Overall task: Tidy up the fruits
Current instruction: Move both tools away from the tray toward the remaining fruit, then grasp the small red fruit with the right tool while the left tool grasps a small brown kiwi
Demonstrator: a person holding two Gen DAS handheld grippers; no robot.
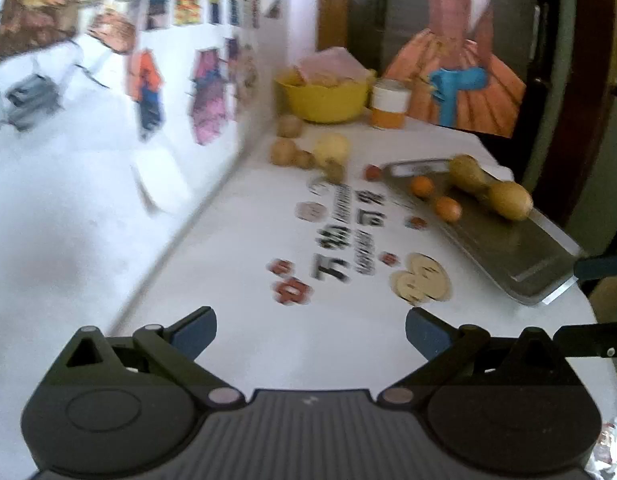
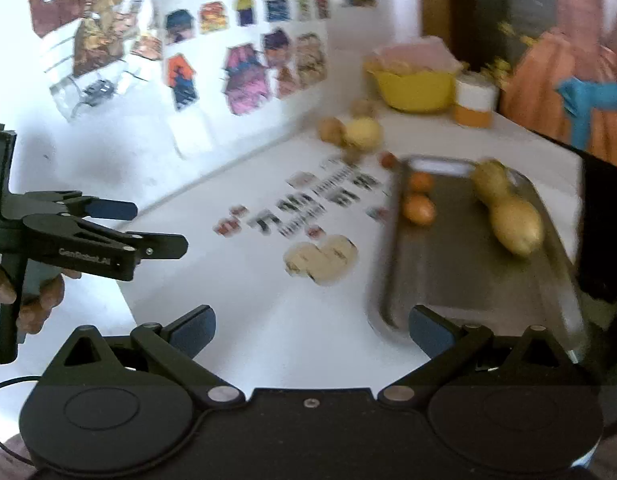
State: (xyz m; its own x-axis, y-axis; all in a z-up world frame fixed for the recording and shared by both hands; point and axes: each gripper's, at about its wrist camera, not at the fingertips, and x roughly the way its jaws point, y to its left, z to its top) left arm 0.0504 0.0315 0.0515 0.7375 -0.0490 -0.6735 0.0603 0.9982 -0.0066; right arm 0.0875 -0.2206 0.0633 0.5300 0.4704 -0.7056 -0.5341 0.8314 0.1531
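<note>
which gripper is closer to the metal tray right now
Right. The right gripper hangs just over the near end of the metal tray, one finger at its rim. The left gripper is off to the tray's left, over bare table, both open and empty.

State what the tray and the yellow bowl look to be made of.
Tray: likely metal, perhaps stainless steel; grey, dull sheen, bright glints along its thin raised rim. Yellow bowl: probably plastic; uniform saturated colour, smooth matte wall. Blur leaves both uncertain.
</note>
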